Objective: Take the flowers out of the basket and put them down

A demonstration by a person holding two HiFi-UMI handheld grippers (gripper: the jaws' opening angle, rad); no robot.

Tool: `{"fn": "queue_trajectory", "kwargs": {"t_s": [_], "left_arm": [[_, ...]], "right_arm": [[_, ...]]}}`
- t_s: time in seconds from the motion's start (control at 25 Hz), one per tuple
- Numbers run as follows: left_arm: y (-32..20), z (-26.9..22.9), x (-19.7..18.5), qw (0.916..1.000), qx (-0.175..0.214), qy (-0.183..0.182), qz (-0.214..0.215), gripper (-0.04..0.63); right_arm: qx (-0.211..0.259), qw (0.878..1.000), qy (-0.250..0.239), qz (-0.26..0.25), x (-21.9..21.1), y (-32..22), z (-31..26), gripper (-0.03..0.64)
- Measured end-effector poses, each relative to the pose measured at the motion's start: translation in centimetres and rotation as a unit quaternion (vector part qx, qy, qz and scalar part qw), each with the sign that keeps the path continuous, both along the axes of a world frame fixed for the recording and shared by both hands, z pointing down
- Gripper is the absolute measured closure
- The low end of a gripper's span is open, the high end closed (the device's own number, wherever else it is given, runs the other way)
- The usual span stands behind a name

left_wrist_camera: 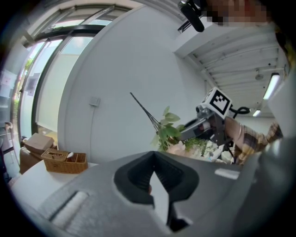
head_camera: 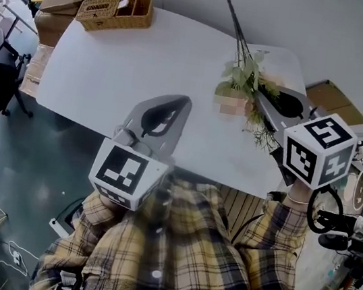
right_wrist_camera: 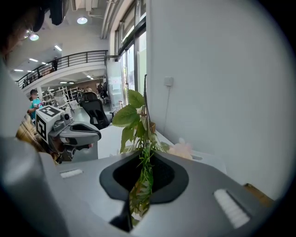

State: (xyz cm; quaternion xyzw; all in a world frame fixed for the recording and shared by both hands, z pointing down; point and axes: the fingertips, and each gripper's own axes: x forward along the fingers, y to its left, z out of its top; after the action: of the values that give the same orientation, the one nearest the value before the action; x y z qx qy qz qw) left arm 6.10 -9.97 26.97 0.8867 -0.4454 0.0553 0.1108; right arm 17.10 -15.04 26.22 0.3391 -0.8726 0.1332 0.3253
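- Two grey handheld grippers, each with one black-and-white marker cube: the left gripper (head_camera: 185, 102) and the right gripper (head_camera: 259, 100).
- One bunch of artificial flowers (head_camera: 244, 76) with green leaves, a pale pink bloom and dark wiry stems.
- One brown woven wicker basket (head_camera: 114, 11) sits at the far corner of the one white tabletop (head_camera: 131, 71), well apart from the bunch.
- Right fingers (right_wrist_camera: 208, 171) are clamped on the bunch's leafy part, above the tabletop. The stems rise beyond the tips.
- Left fingers (left_wrist_camera: 203, 162) are closed together, holding nothing.
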Motion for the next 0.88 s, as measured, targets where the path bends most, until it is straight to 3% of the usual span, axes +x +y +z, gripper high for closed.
{"fn": "queue_trajectory", "kwargs": {"t_s": [0.56,0.88], "left_arm": [[-4.6,1.3,-15.7,0.9996,-0.023,-0.010,0.009,0.595],[-7.7,2.5,-21.2,0.9991,-0.029,-0.019,0.025,0.595]], "right_arm": [[-0.059,0.998,0.007,0.007,-16.5,-4.1,5.9,0.583],[-0.116,0.993,0.003,0.025,-22.5,-6.3,12.2,0.583]]}}
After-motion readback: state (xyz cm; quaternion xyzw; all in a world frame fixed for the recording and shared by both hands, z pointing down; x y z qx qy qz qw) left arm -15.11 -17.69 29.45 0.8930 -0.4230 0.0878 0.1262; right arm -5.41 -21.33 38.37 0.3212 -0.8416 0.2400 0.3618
